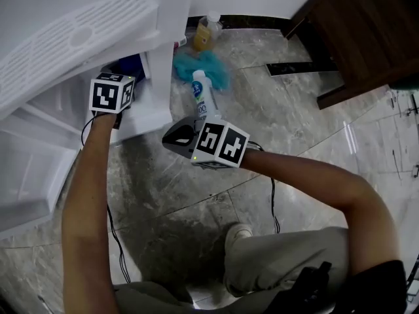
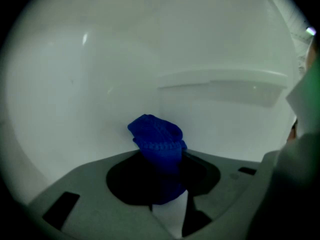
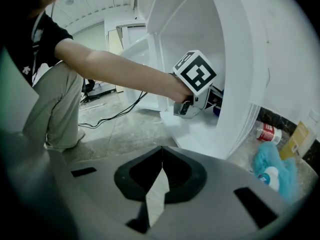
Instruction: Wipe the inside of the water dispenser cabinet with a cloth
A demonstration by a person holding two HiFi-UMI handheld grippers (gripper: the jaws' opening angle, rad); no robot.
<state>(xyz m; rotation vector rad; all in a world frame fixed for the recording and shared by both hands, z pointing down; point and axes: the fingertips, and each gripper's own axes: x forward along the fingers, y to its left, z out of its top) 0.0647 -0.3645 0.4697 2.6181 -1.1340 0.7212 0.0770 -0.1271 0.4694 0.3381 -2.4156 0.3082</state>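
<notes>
The left gripper (image 2: pixel 159 181) reaches into the white plastic water dispenser cabinet (image 3: pixel 240 84), its jaws pinching a blue knitted cloth (image 2: pixel 156 136) that sticks out ahead of them as a small, soft, ribbed wad near the inner corner. Whether the wad actually touches the wall cannot be told. The likeliest trouble is the hold itself: the cloth is bunched rather than spread, so dragging it along the smooth, glossy wall could probably tug it loose, or leave strips unwiped because so little fabric meets the surface. If the wad folds back, the hard grey jaws could scrape the plastic or catch on the moulded white ledge (image 2: pixel 225 81) to the right. The right gripper (image 3: pixel 162 164) hangs outside over the veined grey stone floor (image 1: pixel 196 195), its jaws pressed together on nothing. Just beside it stands a white plastic bottle with a blue label (image 1: pixel 200 97) against a fluffy teal duster (image 1: pixel 213 67); a careless swing might tip the bottle.
</notes>
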